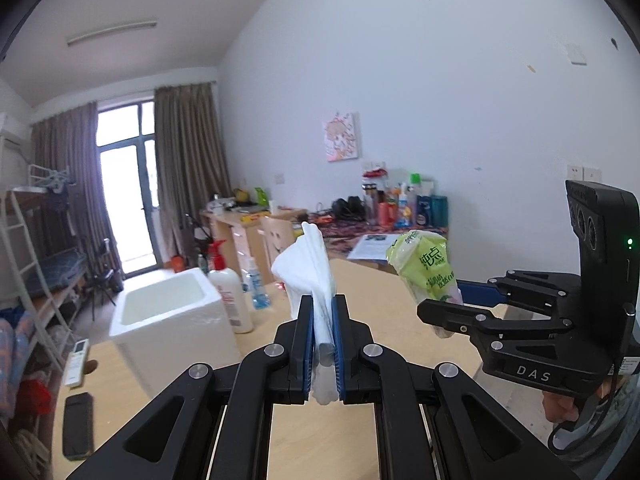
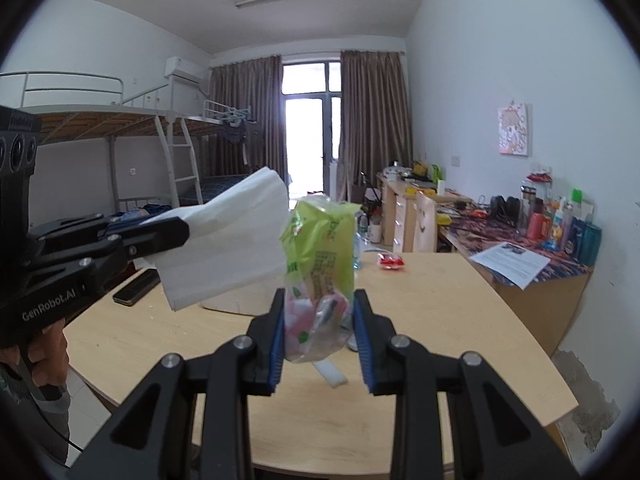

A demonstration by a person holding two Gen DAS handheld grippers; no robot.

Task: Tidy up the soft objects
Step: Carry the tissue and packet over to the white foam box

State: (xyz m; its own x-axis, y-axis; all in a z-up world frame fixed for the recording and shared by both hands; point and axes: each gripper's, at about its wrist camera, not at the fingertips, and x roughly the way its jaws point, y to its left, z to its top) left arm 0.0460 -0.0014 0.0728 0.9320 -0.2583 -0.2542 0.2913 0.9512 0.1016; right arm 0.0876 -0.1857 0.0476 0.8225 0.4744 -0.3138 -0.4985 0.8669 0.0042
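Note:
My left gripper (image 1: 322,300) is shut on a folded white tissue (image 1: 310,264) that stands up between its blue pads, lifted above the wooden table (image 1: 360,432). In the right wrist view the same tissue (image 2: 228,240) hangs from the left gripper (image 2: 182,232) at the left. My right gripper (image 2: 319,300) is shut on a green plastic tissue pack (image 2: 320,248), held upright over the table (image 2: 440,312). The left wrist view shows that pack (image 1: 426,268) to the right, with the right gripper (image 1: 456,300) around its lower end.
A white open box (image 1: 168,312) stands on the table's left part, with a lotion bottle (image 1: 230,296) and a small spray bottle (image 1: 256,284) behind it. A phone (image 1: 78,424) and a remote (image 1: 76,360) lie near the left edge. A red packet (image 2: 392,261) lies farther back.

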